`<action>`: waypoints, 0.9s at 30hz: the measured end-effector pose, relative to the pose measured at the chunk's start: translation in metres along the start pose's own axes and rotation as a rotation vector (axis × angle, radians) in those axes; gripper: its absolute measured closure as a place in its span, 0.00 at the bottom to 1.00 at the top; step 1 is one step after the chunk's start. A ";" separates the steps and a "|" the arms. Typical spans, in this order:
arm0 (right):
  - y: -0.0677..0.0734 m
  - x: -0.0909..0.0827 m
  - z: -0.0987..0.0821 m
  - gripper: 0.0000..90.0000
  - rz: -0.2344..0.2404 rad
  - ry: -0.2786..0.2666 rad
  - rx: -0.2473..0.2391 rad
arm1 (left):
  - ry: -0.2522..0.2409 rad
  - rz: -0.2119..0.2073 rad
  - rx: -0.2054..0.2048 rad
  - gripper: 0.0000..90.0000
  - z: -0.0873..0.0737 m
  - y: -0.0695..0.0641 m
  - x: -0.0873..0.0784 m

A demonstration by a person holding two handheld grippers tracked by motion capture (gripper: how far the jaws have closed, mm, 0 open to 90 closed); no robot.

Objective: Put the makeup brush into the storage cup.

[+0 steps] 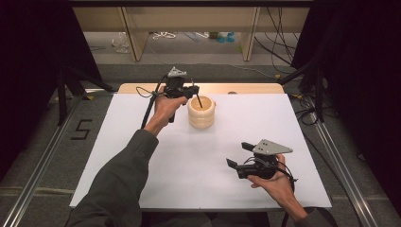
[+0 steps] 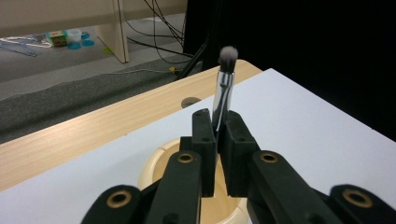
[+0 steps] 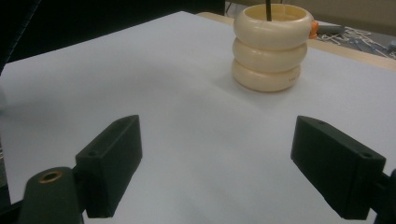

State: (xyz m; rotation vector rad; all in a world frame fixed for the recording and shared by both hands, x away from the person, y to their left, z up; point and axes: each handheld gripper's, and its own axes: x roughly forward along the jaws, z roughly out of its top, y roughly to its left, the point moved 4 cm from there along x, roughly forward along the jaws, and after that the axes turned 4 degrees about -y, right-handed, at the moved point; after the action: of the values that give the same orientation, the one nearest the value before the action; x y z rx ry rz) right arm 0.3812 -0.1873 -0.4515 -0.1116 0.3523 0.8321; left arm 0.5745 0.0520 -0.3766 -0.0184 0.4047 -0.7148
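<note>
White sheet over wooden table; left fingers pinch brush, right fingers spread.

A slim makeup brush with a silver ferrule and a soft grey-white tuft stands pinched between the closed jaws of the left gripper, bristles pointing away beyond the jaw tips, its dark handle reaching down into the holder. That cream holder, shaped like three stacked rings, sits upright on the white surface directly beneath this gripper.
</note>
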 end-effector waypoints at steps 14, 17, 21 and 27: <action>0.000 0.000 0.000 0.19 0.002 -0.001 0.000 | 0.022 0.013 -0.020 0.94 -0.016 0.004 0.008; 0.001 0.000 0.000 0.19 0.006 -0.001 0.001 | 0.018 0.012 -0.023 0.94 -0.018 0.004 0.011; 0.001 0.000 0.000 0.19 0.007 -0.001 0.002 | 0.031 0.010 -0.024 0.94 -0.021 0.002 0.014; 0.001 0.001 0.000 0.20 0.014 -0.002 -0.001 | 0.038 0.004 -0.029 0.94 -0.028 0.001 0.018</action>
State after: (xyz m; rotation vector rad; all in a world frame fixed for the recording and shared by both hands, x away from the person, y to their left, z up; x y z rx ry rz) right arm 0.3807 -0.1860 -0.4515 -0.1091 0.3512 0.8463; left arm 0.5774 0.0446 -0.4094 -0.0317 0.4519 -0.7064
